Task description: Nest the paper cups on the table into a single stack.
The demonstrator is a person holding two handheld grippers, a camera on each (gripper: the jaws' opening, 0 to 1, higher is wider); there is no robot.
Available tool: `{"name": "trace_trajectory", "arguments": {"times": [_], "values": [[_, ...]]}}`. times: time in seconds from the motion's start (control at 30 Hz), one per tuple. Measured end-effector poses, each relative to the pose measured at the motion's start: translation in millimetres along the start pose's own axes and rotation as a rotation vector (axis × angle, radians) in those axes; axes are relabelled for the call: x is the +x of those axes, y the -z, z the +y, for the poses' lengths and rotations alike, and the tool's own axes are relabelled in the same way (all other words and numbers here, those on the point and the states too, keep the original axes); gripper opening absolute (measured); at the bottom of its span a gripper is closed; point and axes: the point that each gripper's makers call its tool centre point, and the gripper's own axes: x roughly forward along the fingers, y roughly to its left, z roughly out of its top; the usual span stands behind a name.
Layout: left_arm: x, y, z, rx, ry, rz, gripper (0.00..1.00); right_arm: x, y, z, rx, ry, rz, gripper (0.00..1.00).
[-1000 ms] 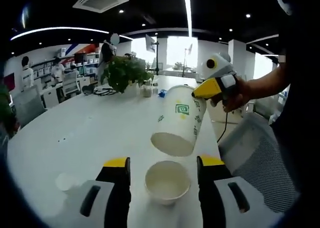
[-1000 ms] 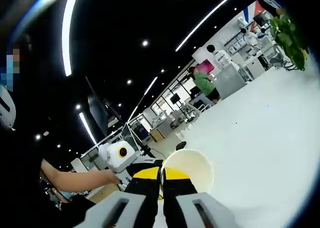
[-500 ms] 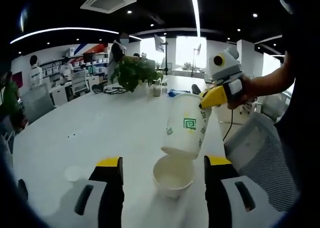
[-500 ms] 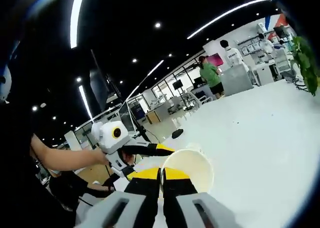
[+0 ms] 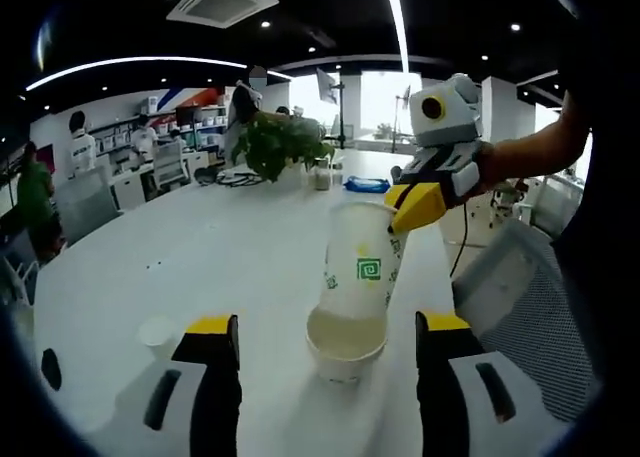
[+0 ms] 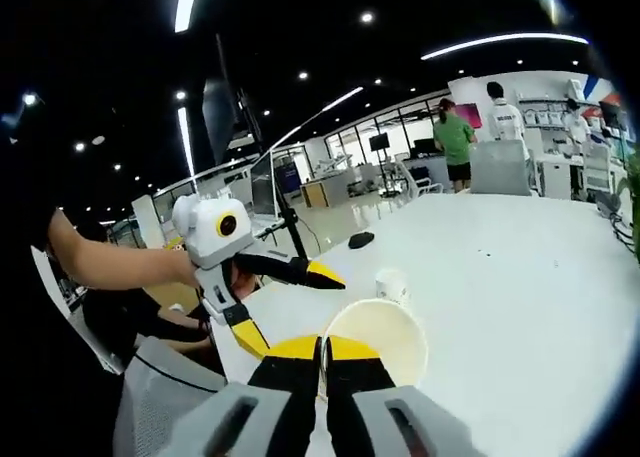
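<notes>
In the left gripper view I count three paper cups on or over the white table [image 5: 200, 247]. One cup [image 5: 346, 342] stands upright on the table between the two jaws of the left gripper [image 5: 328, 352]. These jaws are wide apart and touch nothing; the cup stands free in the gap. A second cup [image 5: 360, 267], with a green square logo, is upright and its bottom is lowered into the mouth of the standing cup. The right gripper [image 5: 412, 205] comes in from the right side and pinches the rim of this second cup with its yellow tips. A person's hand [image 5: 497, 162] holds that gripper. A third, small cup [image 5: 157, 331] stands alone on the table to the left, well apart from the other two.

In the right gripper view the two jaws of the right gripper [image 6: 322, 355] are pressed close together on the rim of the held cup [image 6: 375, 337], and its open mouth is seen from above. The left gripper [image 6: 285, 297] shows on the left with its two yellow-tipped jaws spread apart. The small cup [image 6: 391, 284] stands on the table [image 6: 500, 277] beyond it.

One green plant [image 5: 278, 144] stands farther on the table. Several people stand in the office behind.
</notes>
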Motion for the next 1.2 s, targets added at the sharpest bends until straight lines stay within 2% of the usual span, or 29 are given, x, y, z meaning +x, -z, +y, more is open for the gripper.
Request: {"name": "trace_trajectory", "arguments": {"times": [0.33, 0.57, 0.97, 1.2], "values": [[-3.1, 10.7, -3.0, 0.011, -0.013, 0.018, 0.70, 12.1, 13.5, 2.4, -0.108, -0.025, 0.093, 0.00], [-4.9, 13.6, -2.9, 0.008, -0.028, 0.022, 0.69, 25.3, 27.7, 6.3, -0.226, -0.043, 0.174, 0.00], [-9.4, 19.8, 4.1, 0.002, -0.037, 0.025, 0.68, 38.1, 37.8, 14.2, -0.304, -0.063, 0.249, 0.00], [-11.4, 22.6, 4.1, 0.001, -0.045, 0.027, 0.68, 41.8, 41.3, 13.7, -0.315, -0.069, 0.282, 0.00]]}}
